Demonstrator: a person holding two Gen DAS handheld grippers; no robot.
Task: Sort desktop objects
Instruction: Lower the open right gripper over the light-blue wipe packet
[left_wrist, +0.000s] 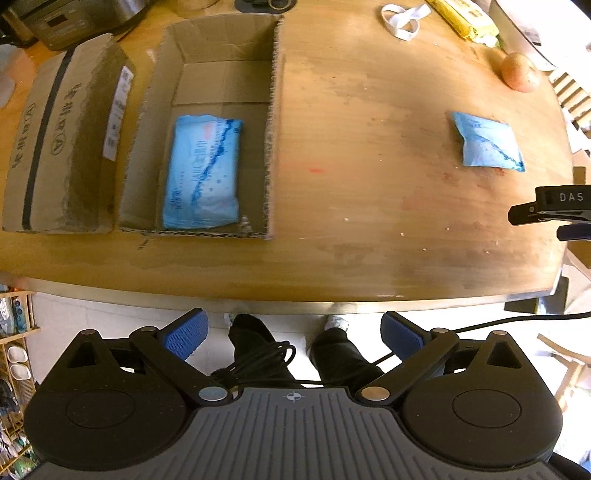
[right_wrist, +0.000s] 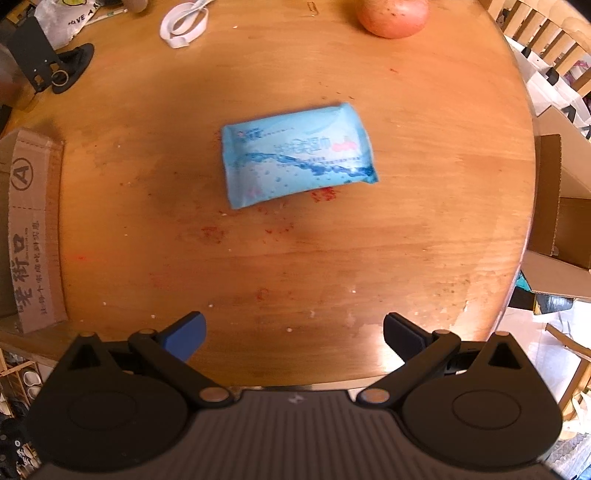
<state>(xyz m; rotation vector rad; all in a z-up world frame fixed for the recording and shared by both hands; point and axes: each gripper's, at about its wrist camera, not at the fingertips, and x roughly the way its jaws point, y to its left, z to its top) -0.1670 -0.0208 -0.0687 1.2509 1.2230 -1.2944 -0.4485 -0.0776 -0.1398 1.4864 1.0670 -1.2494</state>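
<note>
A blue wet-wipe pack (left_wrist: 202, 170) lies inside an open cardboard box (left_wrist: 275, 122) on the wooden table. A second blue pack (left_wrist: 487, 141) lies on the bare table to the right; it also shows in the right wrist view (right_wrist: 295, 153), in the middle of the table. My left gripper (left_wrist: 294, 334) is open and empty, held back off the table's front edge. My right gripper (right_wrist: 294, 332) is open and empty above the table's front edge, short of the second pack; its side shows in the left wrist view (left_wrist: 546, 214).
A second cardboard box (left_wrist: 55, 140) stands left of the open one; a box side shows in the right wrist view (right_wrist: 33, 236). An apple (right_wrist: 393, 14), a white strap (right_wrist: 184, 26) and a yellow packet (left_wrist: 465, 18) lie at the back. Chairs and cartons stand at the right.
</note>
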